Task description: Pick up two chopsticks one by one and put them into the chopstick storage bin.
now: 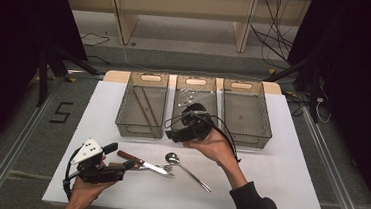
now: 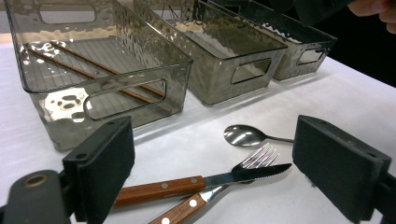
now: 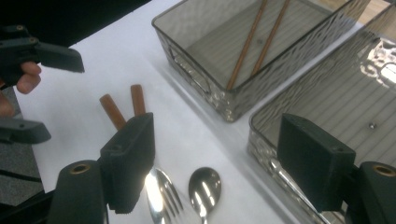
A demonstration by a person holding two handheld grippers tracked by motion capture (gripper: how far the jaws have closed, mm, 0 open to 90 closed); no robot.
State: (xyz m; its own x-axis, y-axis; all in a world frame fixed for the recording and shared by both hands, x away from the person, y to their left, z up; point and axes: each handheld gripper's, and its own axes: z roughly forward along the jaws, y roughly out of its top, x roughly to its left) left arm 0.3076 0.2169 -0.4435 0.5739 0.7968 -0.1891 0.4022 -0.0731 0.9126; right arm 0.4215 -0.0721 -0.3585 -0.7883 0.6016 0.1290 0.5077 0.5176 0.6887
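Observation:
A knife (image 2: 201, 179) and a fork (image 2: 258, 156), both with wooden handles, lie crossed on the white table (image 1: 277, 182). A steel spoon (image 2: 243, 135) rests just right of them. My left gripper (image 1: 120, 156) is at the table's front left, open, its jaws on either side of the wooden handles (image 3: 114, 111) without touching them. My right gripper (image 1: 173, 133) hovers open over the front edge of the middle bin (image 1: 197, 93), above the spoon (image 3: 204, 184), with nothing in it.
Three clear grey bins stand in a row at the back. The left bin (image 1: 143, 103) holds two wooden chopsticks (image 3: 252, 42), the middle one has small shiny pieces at its far end, and the right bin (image 1: 245, 112) looks bare. Dark floor surrounds the table.

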